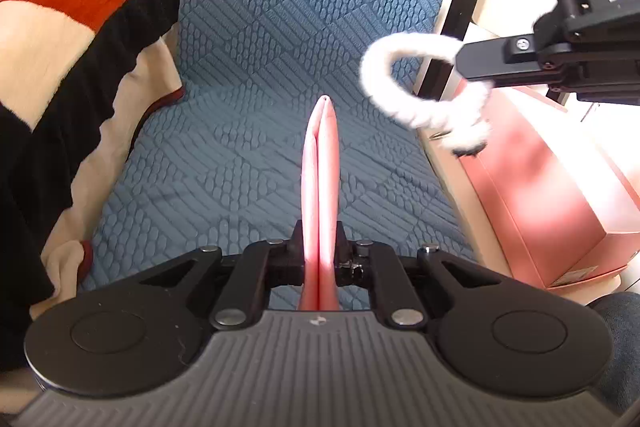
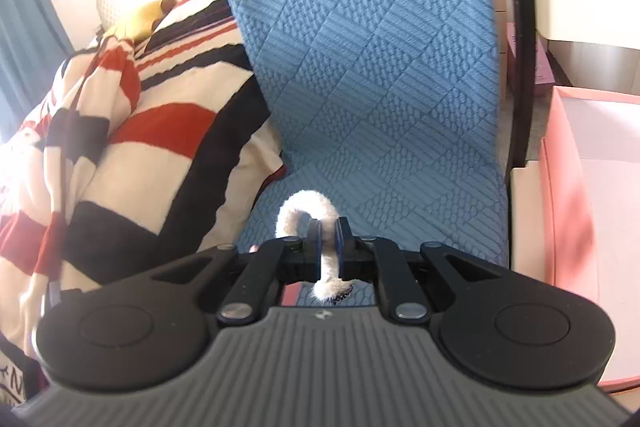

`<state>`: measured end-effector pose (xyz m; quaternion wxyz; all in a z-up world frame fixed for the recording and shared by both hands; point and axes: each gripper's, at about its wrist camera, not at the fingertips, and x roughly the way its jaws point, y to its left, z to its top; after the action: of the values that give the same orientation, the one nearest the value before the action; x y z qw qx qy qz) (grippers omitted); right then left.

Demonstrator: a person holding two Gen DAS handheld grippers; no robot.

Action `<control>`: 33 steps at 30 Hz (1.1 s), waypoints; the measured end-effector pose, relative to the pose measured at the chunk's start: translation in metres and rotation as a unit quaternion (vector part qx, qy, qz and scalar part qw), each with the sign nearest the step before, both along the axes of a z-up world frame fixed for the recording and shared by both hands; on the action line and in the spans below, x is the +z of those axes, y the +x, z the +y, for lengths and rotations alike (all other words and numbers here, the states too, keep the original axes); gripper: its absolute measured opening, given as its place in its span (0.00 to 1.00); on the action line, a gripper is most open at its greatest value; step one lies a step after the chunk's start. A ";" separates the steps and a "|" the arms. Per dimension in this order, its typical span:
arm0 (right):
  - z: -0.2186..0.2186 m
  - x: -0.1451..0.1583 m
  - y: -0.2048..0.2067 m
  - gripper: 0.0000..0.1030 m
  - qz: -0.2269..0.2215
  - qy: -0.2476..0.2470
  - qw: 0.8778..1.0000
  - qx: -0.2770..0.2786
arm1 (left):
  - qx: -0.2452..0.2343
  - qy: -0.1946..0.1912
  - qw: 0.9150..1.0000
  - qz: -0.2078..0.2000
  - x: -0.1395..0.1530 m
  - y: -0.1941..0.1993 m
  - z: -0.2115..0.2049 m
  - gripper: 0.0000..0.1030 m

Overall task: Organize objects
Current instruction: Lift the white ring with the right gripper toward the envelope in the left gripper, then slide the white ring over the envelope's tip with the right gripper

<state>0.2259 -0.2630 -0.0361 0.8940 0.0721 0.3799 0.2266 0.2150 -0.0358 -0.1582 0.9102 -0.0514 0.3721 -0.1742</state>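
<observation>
Right gripper (image 2: 328,247) fingers clamp a fluffy white hair tie (image 1: 404,79) above the blue quilt (image 1: 280,27); left gripper (image 1: 320,247) pinches a pink folded item (image 1: 320,167). Risk: shallow grip, tie slips before the pink box (image 2: 592,227)

A blue quilted bedspread with a raised checker pattern of ribs and ovals (image 1: 256,75) covers the bed and stretches flat ahead of the left tool (image 1: 320,251), which hangs above it. To that tool's left, a thick fleece blanket striped in cream, red and black (image 1: 76,39) lies bunched directly on the bedspread, its black edge folded over the blue cloth. From the right tool (image 2: 329,251) the same blanket (image 2: 168,131) piles up on the left, the bedspread (image 2: 376,75) runs ahead, and a yellow plush shape (image 2: 146,17), too blurred to identify, sits at the blanket's far end.
</observation>
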 end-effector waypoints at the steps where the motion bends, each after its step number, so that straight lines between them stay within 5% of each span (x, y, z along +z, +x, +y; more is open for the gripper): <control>1: 0.005 0.000 0.000 0.10 0.002 -0.005 1.000 0.003 | -0.001 0.000 1.000 -0.002 0.000 0.000 0.000 0.13; 15: 0.033 -0.018 0.017 0.10 0.093 0.038 0.995 0.004 | -0.012 0.034 0.999 -0.020 -0.003 -0.003 -0.007 0.13; 26: 0.040 -0.023 0.025 0.12 0.118 0.034 0.992 -0.029 | -0.031 0.057 0.997 -0.040 -0.001 -0.007 -0.013 0.13; 33: 0.040 -0.024 0.030 0.29 0.132 0.019 0.990 -0.049 | -0.033 0.058 0.997 -0.043 -0.001 -0.006 -0.012 0.13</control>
<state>0.2557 -0.2231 -0.0604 0.8445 0.1370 0.4859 0.1786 0.2090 -0.0473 -0.1587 0.9206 0.0215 0.3435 -0.1845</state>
